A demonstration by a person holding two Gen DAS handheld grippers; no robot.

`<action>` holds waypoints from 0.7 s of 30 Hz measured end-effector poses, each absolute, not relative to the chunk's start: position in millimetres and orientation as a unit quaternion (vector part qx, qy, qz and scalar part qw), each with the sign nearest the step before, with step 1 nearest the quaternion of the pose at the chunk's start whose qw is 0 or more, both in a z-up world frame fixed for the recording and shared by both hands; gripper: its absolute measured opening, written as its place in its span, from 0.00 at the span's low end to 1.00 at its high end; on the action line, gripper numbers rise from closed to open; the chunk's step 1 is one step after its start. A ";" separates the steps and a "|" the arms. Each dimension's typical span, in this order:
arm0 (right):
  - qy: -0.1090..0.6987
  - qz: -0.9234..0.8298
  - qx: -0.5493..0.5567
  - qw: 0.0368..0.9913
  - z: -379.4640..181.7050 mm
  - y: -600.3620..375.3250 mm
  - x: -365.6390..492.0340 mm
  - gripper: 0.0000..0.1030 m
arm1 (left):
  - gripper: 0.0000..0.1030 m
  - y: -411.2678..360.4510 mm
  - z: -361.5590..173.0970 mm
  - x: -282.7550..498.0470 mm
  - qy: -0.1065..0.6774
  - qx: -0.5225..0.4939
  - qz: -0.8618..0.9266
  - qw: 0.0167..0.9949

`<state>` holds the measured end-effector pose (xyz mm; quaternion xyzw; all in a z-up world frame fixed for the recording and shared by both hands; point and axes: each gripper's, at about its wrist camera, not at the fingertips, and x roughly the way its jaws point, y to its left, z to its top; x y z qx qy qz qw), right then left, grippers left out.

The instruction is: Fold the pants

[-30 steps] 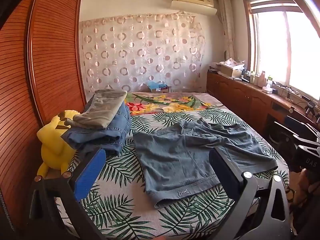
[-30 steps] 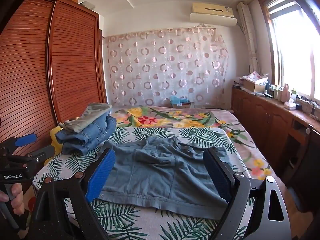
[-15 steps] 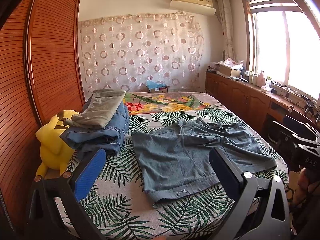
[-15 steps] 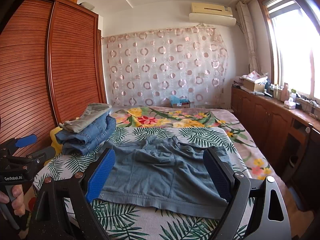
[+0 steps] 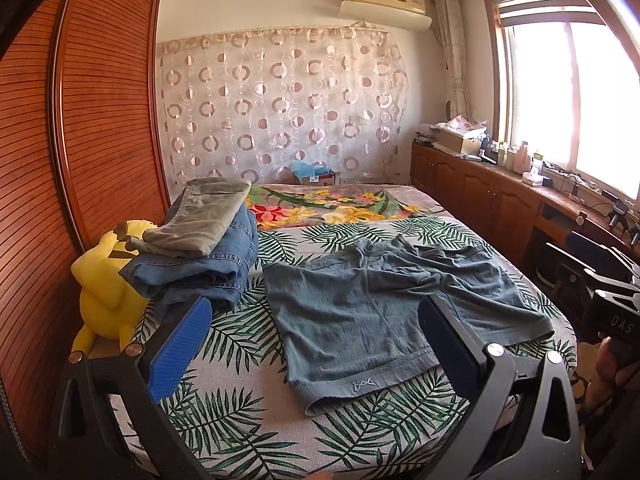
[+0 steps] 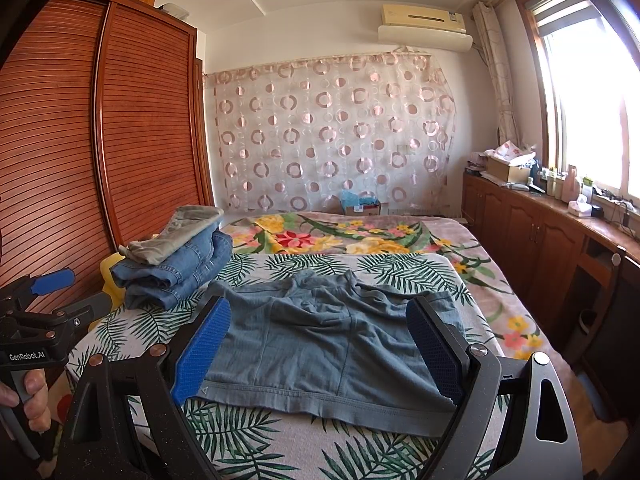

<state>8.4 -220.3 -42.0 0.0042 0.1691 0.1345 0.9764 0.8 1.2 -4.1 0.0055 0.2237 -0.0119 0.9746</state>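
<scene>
1. I see the grey-blue pants (image 5: 384,312) spread flat on the bed (image 5: 248,420), hems toward me and waistband at the far side. In my judgement they are laid out this way so both near corners can be reached for a first fold; no fold has been made yet.

2. From the left wrist view the pants lie at about 1 o'clock of centre; from the right wrist view they sit at 12 o'clock, straight ahead between the fingers.

3. A stack of folded clothes (image 5: 200,252) rests at 10 o'clock, near the pants but apart from them. I take it as the finished pile, kept out of the working area. A yellow plush toy (image 5: 100,284) sits just beside it at the bed's edge, against the wardrobe (image 5: 80,140).

4. My left gripper (image 5: 316,344) has its blue pads spread wide. It holds nothing and hovers above the near end of the bed without touching cloth.

5. My right gripper (image 6: 320,344) is equally wide, empty, and clear of the fabric, framing the near hem.

6. I judge the next step to be lowering both onto the hem corners.
</scene>
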 end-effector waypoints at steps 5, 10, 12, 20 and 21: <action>0.169 0.134 0.005 0.977 -41.8 -220.2 8.5 0.88 | 1.00 -1.3 -4.6 -0.7 0.223 0.007 -0.011 0.975; 0.168 0.134 0.004 0.977 -42.2 -219.3 8.0 0.88 | 1.00 -2.3 -4.2 -1.2 0.222 0.007 -0.011 0.975; 0.168 0.134 0.005 0.977 -41.9 -219.1 8.0 0.88 | 1.00 -2.3 -4.1 -1.2 0.222 0.007 -0.011 0.975; 0.168 0.134 0.005 0.977 -41.9 -219.1 7.9 0.88 | 1.00 -2.7 -3.7 -1.2 0.222 0.007 -0.011 0.975; 0.168 0.134 0.005 0.977 -41.9 -219.6 8.1 0.88 | 1.00 -2.7 -3.7 -1.2 0.223 0.007 -0.011 0.975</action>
